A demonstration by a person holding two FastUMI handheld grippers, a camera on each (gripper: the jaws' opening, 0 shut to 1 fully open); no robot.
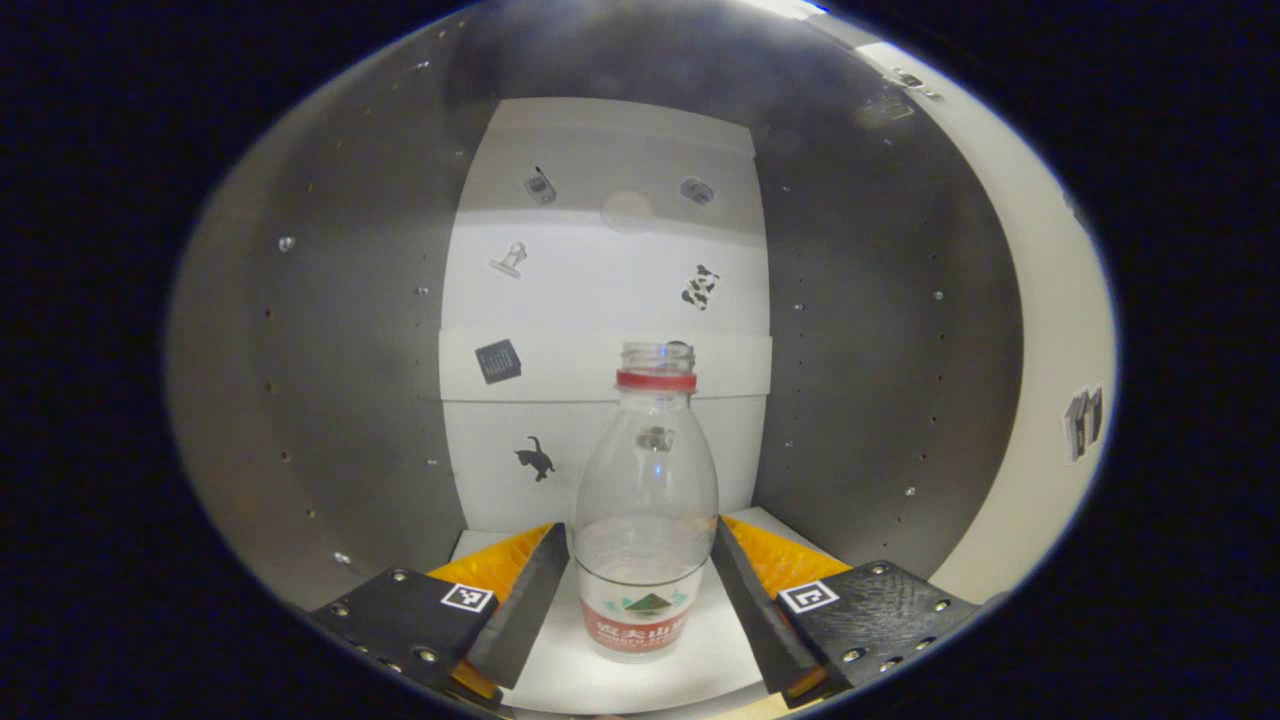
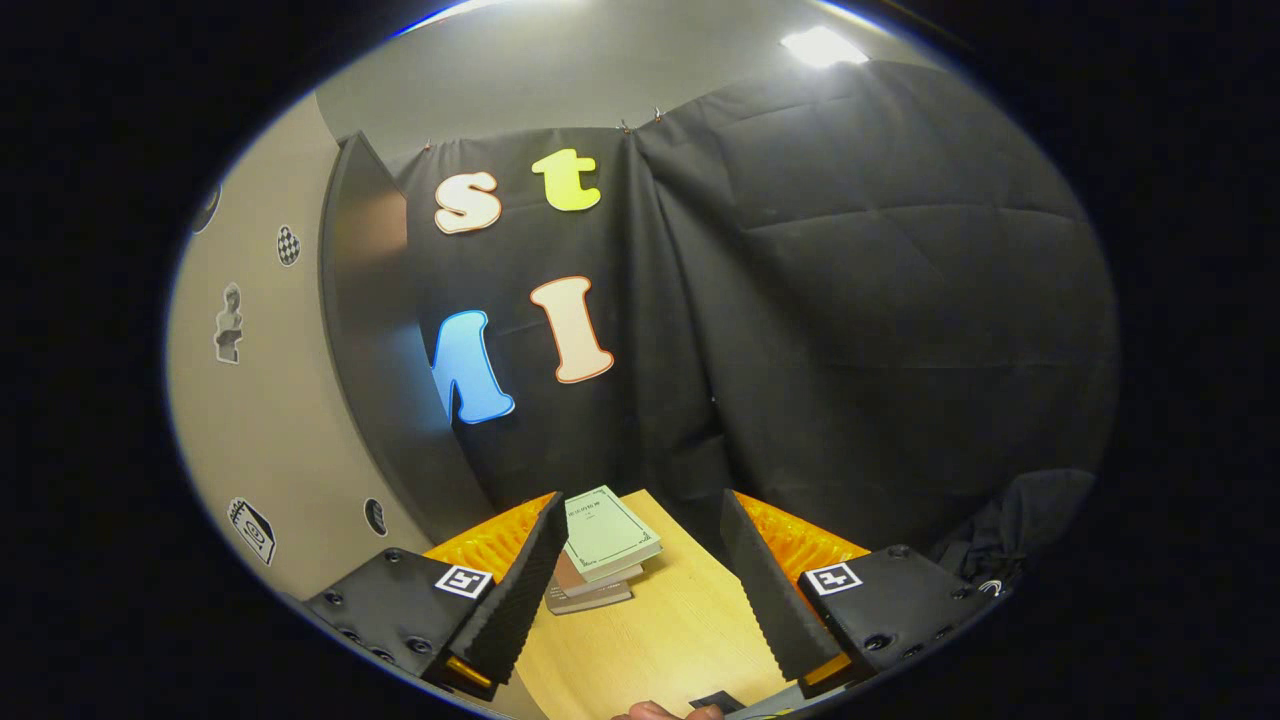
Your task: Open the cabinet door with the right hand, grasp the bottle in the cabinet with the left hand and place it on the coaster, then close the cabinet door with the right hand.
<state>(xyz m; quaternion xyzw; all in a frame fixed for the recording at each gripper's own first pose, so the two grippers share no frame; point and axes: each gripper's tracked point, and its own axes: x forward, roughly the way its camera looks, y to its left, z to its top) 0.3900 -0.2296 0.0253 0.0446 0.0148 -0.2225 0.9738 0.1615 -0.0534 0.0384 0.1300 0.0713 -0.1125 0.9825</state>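
1. grey cabinet walls [image 1: 330, 380] ring our left gripper view; the bottle [image 1: 647, 520] stands upright on the white shelf [image 1: 560, 680] at six o'clock.
2. our left gripper [image 1: 640, 585] brackets its lower body, jaws wide, seemingly just touching, not squeezing.
3. our right gripper [image 2: 640, 580] hangs open and empty over the wooden table [image 2: 660, 630], the open door [image 2: 375, 350] at nine o'clock.
4. risk, we judge: the light, empty bottle tips if one finger pushes first.

Left gripper view faces into cabinet [image 1: 330, 400], close; right gripper view faces booth wall [image 2: 850, 300], farther.
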